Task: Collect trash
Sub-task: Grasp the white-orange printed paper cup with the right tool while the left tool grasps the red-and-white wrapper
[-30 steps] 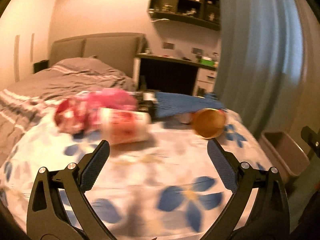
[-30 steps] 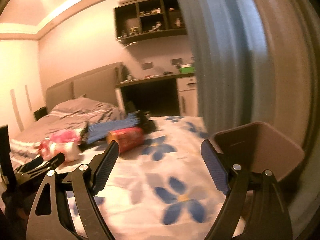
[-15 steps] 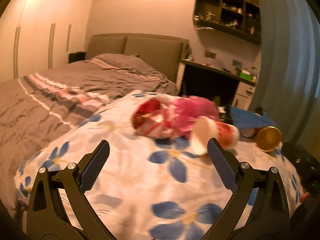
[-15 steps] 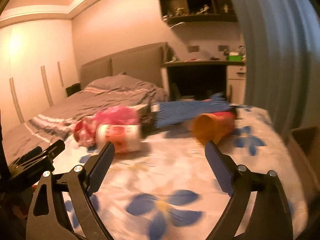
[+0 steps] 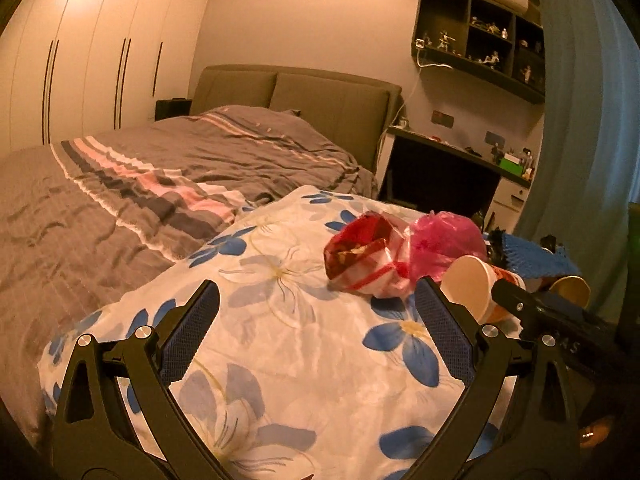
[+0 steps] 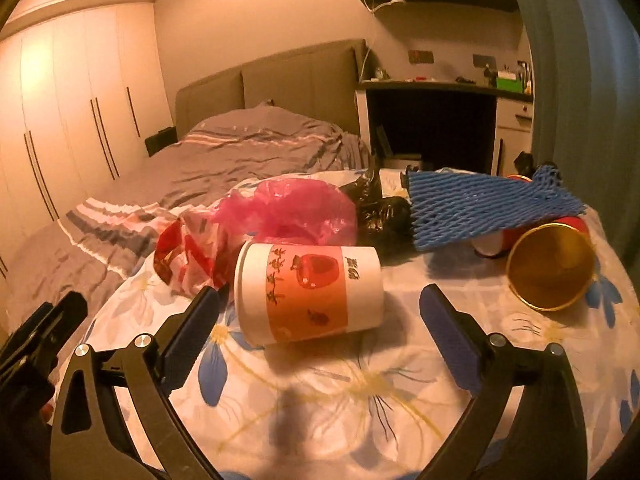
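Both the left tool [image 5: 318,324] and right tool [image 6: 320,326] are held spread apart and empty; a paper cup [image 6: 308,290] is framed lying on the floral cloth [image 6: 360,400].

A white cloth [image 5: 304,344] with blue flowers covers the near surface. Behind it stands a bed [image 5: 132,184] under a grey cover with pink and white stripes, its padded headboard [image 5: 304,96] against the far wall. A white wardrobe [image 5: 80,64] with dark slim handles fills the left wall. Right of the bed a dark counter [image 6: 436,88] carries small items and a green box [image 6: 510,80], with white drawers [image 6: 514,128] below its right end. A dark wall shelf [image 5: 484,40] above holds small figures. A blue-grey curtain [image 5: 580,120] hangs at the right edge.
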The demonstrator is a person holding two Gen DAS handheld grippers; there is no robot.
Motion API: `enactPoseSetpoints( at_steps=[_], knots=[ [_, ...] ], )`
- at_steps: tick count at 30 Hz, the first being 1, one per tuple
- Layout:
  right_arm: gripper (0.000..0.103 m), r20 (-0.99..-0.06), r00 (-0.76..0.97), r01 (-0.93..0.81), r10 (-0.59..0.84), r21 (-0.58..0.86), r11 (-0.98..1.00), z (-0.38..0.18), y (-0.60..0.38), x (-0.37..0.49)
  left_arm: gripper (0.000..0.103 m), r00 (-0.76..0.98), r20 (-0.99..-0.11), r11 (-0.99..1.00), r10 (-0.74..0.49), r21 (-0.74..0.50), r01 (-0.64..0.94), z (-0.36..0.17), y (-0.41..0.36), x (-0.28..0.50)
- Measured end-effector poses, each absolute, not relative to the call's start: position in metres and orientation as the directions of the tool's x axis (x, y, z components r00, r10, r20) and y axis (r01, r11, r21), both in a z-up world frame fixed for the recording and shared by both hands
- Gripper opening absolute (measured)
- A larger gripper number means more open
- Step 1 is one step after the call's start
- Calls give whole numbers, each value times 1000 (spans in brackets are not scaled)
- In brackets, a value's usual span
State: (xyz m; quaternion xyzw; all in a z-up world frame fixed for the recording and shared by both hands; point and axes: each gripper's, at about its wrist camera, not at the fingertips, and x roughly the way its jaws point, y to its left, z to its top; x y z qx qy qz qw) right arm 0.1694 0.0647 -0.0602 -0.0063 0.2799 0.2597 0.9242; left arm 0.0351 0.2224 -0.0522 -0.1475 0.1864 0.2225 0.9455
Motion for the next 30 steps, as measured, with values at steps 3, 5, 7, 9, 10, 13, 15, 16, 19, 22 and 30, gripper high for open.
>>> enactPoseSetpoints(
  at_steps=[3,5,7,9,10,13,15,16,19,22,30],
  knots=[
    [96,-542,701,-475,464,130,870,-62,72,178,96,833,-423,857,357,-207,-472,-54,226,39],
    [96,-559,693,-472,455,126,873,-64,77,183,96,836,-426,859,347,-213,-465,-55,226,42],
    [96,-576,684,-468,447,123,875,-66,81,189,96,837,-429,863,339,-214,-459,-56,226,45],
    [95,-585,676,-469,448,127,874,-68,82,191,96,838,-433,867,331,-212,-452,-58,228,49],
    [92,-590,670,-471,451,132,872,-69,82,192,96,838,-435,868,328,-210,-449,-59,228,51],
    [82,-598,665,-463,446,138,875,-71,80,193,96,837,-446,874,318,-204,-441,-61,230,57],
    [81,-605,661,-464,445,137,875,-72,79,194,96,837,-449,877,313,-201,-436,-62,231,59],
    [80,-603,661,-465,447,139,874,-73,79,194,96,837,-452,879,309,-200,-432,-63,231,62],
    [80,-598,666,-463,446,137,876,-71,77,193,96,838,-456,887,298,-191,-420,-63,231,68],
    [80,-580,685,-458,441,128,880,-67,71,188,96,841,-466,899,274,-186,-396,-63,233,82],
    [80,-537,721,-445,438,127,887,-58,43,174,96,825,-520,922,222,-163,-350,-65,237,131]
  ],
)
